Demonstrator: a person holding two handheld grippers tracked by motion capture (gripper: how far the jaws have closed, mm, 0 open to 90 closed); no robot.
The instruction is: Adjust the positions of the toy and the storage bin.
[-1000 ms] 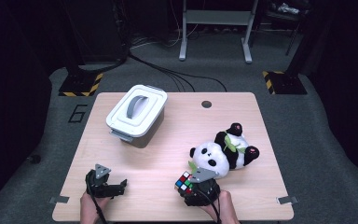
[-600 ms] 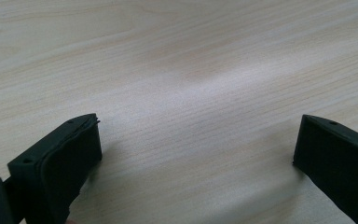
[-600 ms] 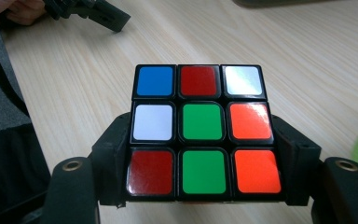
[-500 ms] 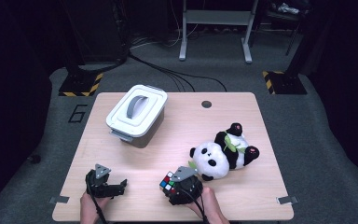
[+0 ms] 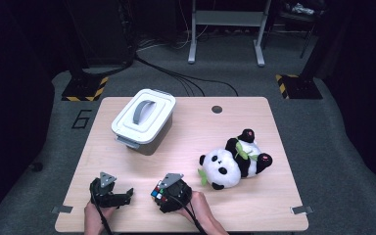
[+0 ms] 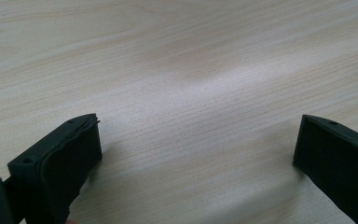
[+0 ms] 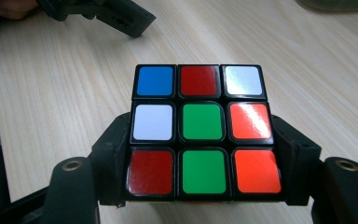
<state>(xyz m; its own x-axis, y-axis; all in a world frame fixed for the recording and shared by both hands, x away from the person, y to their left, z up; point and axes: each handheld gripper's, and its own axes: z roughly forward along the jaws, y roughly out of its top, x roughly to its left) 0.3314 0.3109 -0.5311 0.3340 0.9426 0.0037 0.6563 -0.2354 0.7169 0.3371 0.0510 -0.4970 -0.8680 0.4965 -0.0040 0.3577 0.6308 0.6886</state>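
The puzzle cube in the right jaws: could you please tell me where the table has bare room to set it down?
The widest bare patch on the table runs between the lidded bin and the panda plush. The far right corner past the plush and the near right edge are bare too. It is crowded along the near edge, between the left gripper and the right gripper holding the puzzle cube.

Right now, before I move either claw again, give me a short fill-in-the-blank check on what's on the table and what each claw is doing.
1. The right claw is shut on the ____ cube.
2. The centre square of the cube face toward the right claw's camera is ____.
3. The left claw stands ____ with bare table between its jaws.
4. The white bin has a ____ handle on its lid.

Missing words: puzzle; green; open; grey
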